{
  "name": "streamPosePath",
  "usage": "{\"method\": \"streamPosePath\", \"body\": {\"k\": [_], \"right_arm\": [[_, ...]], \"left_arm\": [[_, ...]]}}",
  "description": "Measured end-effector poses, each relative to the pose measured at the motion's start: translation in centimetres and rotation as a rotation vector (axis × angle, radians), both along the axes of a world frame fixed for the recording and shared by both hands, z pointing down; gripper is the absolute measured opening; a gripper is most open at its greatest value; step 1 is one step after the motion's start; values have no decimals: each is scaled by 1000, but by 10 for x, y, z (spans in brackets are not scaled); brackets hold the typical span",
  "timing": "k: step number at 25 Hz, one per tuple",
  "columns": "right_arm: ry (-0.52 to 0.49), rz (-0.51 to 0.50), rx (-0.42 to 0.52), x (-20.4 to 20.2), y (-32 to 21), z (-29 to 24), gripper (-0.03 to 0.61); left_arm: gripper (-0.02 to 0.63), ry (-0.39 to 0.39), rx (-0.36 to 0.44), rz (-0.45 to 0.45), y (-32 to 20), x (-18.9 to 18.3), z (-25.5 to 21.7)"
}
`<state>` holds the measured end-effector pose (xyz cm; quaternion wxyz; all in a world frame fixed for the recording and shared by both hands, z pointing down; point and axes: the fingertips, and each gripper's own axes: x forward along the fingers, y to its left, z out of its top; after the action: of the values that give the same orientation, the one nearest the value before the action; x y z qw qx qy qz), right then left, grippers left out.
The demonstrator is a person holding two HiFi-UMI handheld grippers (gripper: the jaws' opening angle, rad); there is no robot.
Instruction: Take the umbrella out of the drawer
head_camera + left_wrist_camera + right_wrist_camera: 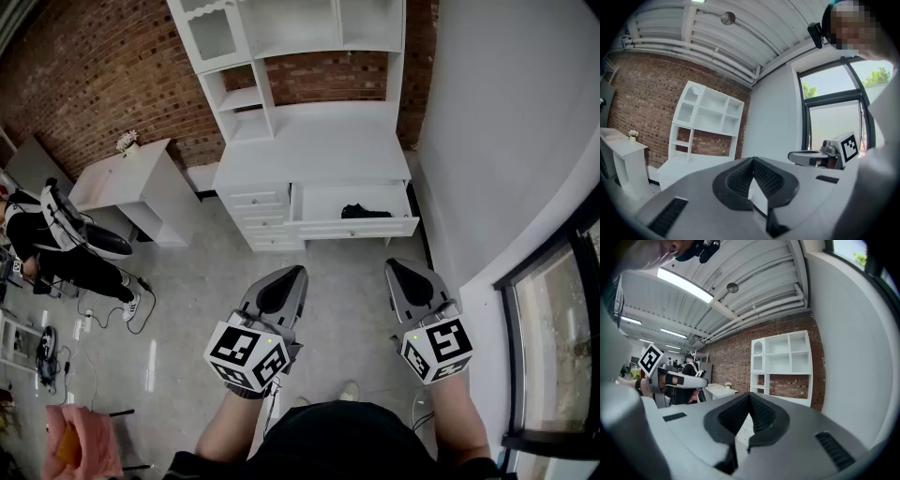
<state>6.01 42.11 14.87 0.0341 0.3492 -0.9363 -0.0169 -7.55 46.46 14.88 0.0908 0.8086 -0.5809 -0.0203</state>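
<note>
Head view, looking steeply down: I see a white desk [309, 150] with an open-shelf hutch [281, 37] standing against a red brick wall [94, 75]. Its wide right-hand drawer [356, 228] is pulled open. The umbrella [366, 211], a small dark folded bundle, lies inside that drawer towards its right half, resting on the drawer's white bottom. Three narrow drawers to the left of it are closed.

Both tongs are held out level over the grey floor [187, 319], pointing at the desk and well apart from it. The left gripper [292, 274] is lined up roughly with the left end of the open drawer, and the right gripper [397, 266] with its right end. Neither touches the umbrella or the drawer.

Left gripper view: the two dark ribbed pads [764, 176] meet at their tips, so the tongs are pressed together with nothing between them. Right gripper view: its dark pads [761, 416] also meet at the tip, closed and empty.

Off to the left stands a small white side table [122, 178] with a little plant on it, and nearer the edge sits a person [56, 253] in dark clothes. A dark-framed window [562, 356] runs along the right.
</note>
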Motion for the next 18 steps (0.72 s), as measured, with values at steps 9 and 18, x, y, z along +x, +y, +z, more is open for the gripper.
{"method": "streamPosePath", "body": {"k": [9, 18], "right_arm": [[-21, 11, 1, 29, -18, -3, 5], [-114, 13, -54, 56, -36, -2, 5]], "left_arm": [[6, -11, 5, -32, -17, 14, -1], [6, -47, -4, -46, -34, 20, 6]]}}
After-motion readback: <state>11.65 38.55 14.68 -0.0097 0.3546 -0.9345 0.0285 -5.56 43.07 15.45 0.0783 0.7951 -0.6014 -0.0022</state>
